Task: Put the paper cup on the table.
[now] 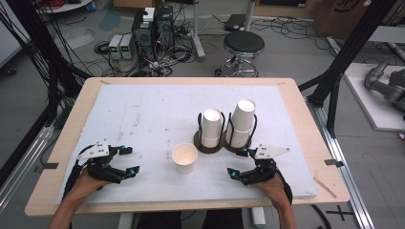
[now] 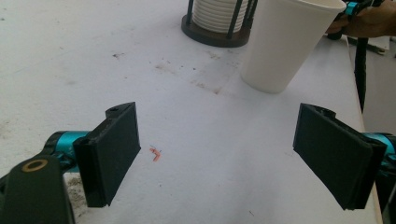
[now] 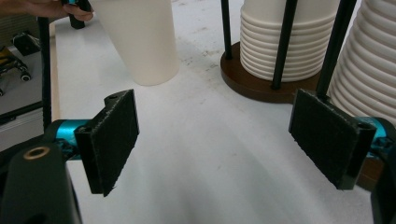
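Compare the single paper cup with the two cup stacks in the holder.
The single paper cup stands mouth up; the cup stacks are upside down. The single cup sits bare on the white table cover; the stacks stand on a dark round-based holder between black rods. Both are plain white paper.

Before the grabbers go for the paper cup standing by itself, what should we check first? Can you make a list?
1. Single paper cup upright, mouth up, on the white board: ok.
2. Left gripper jaws wide apart, nothing between them: ok.
3. Right gripper jaws wide apart, nothing between them: ok.
4. Space around the single cup, apart from the cup holder: ok.
5. Both cup stacks sitting upside down in the holder: ok.
6. Whether the single cup is empty inside: cannot tell for sure.
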`<action>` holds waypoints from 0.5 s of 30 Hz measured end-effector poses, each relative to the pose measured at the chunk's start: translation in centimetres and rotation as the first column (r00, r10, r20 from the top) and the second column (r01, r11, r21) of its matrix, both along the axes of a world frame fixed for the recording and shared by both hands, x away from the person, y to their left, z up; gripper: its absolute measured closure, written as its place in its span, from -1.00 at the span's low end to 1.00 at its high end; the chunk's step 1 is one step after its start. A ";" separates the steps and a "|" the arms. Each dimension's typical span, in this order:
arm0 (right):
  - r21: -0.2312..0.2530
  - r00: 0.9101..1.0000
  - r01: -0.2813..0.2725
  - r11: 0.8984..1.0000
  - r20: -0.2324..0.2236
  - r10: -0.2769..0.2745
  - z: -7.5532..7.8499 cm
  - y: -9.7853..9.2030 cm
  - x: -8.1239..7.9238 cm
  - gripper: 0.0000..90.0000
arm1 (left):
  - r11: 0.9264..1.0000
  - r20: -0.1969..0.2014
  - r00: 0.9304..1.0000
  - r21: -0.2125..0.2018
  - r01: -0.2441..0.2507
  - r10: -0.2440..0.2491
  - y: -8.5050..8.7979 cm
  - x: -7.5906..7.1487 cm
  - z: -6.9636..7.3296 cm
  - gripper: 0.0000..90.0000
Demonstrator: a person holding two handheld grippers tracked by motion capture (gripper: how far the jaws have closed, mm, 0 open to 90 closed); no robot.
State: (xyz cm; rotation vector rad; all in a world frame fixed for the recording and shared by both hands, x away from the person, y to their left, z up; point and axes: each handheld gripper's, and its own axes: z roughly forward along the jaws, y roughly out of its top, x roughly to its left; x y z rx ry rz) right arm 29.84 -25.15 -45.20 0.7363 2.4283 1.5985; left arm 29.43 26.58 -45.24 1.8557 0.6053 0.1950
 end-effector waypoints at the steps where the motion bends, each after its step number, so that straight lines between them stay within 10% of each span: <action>1: 0.000 1.000 -0.001 1.000 0.001 0.001 0.0 0.0 0.0 -0.63 | 1.000 0.000 1.000 0.000 0.001 -0.001 0.0 0.0 0.0 -0.68; 15: 0.002 1.000 0.004 1.000 0.007 -0.004 0.0 0.0 0.0 -0.63 | 1.000 0.012 1.000 0.008 -0.003 0.003 0.0 -0.1 0.0 -0.68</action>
